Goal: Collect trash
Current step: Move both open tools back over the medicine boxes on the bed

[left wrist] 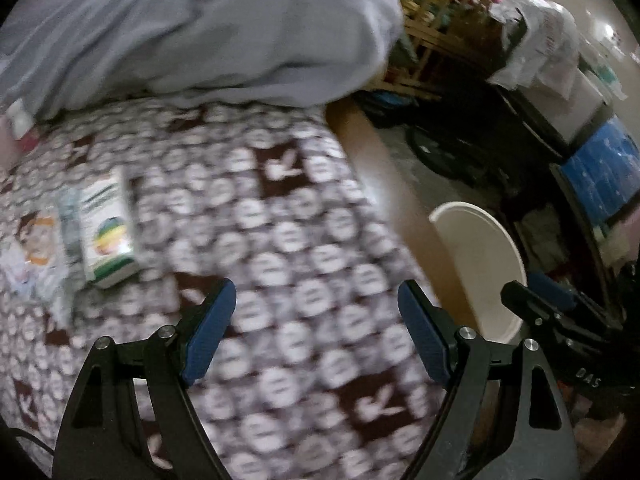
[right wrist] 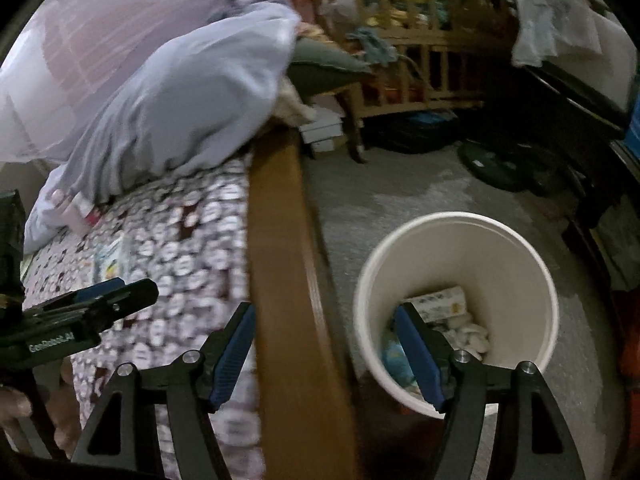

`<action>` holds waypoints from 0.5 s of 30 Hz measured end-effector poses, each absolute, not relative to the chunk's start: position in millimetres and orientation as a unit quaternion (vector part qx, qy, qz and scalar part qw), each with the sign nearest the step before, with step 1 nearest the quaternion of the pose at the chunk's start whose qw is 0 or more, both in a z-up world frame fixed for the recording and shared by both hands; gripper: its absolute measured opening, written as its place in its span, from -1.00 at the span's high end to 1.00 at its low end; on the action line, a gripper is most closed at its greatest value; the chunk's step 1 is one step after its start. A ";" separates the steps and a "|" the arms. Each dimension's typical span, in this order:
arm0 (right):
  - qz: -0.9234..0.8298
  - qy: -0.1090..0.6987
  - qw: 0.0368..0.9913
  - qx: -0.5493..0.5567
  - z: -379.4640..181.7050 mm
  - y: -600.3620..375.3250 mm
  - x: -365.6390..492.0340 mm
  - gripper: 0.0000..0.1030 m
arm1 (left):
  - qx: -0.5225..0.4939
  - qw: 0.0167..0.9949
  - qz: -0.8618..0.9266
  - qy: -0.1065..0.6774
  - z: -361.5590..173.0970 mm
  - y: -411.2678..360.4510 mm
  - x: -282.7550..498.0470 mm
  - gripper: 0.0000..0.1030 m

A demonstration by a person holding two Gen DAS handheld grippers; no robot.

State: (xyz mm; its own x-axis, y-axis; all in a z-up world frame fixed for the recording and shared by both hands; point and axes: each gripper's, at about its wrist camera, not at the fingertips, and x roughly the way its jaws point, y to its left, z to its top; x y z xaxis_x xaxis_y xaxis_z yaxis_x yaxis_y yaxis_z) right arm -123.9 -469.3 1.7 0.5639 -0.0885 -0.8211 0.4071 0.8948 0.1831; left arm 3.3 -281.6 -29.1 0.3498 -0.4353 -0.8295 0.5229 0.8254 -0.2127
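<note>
On the brown-and-white patterned bedcover [left wrist: 280, 240] lies a green-and-white carton [left wrist: 108, 232], with crumpled wrappers [left wrist: 36, 256] at its left. My left gripper [left wrist: 316, 320] hangs open over the cover, right of the carton, with nothing between its fingers. A white bin [right wrist: 500, 264] stands on the floor beside the bed and holds a small box [right wrist: 440, 300], white crumpled bits [right wrist: 472, 336] and something blue. My right gripper [right wrist: 328, 344] is open and holds nothing, above the bed's wooden side rail [right wrist: 276, 260] and the bin's near rim. The carton [right wrist: 110, 258] also shows in the right wrist view.
A grey-blue pillow [left wrist: 200, 28] lies at the head of the bed. A wooden crib [right wrist: 416, 52] full of things stands across the grey floor [right wrist: 400, 184]. Dark furniture and a round black fan base [right wrist: 500, 164] stand at the right. A hand [right wrist: 24, 404] holds the left gripper [right wrist: 100, 300].
</note>
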 end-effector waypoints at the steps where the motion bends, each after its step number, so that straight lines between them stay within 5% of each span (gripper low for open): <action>1: -0.138 0.445 0.867 0.177 1.9 -461.8 -118.8 -0.35 | 0.046 0.824 -0.286 0.487 -28.5 -273.9 4.4 -0.60; 15: -0.058 0.480 0.865 0.137 -15.0 -362.0 -56.0 -0.36 | 0.026 0.847 -0.201 0.492 -40.3 -148.4 24.3 -0.61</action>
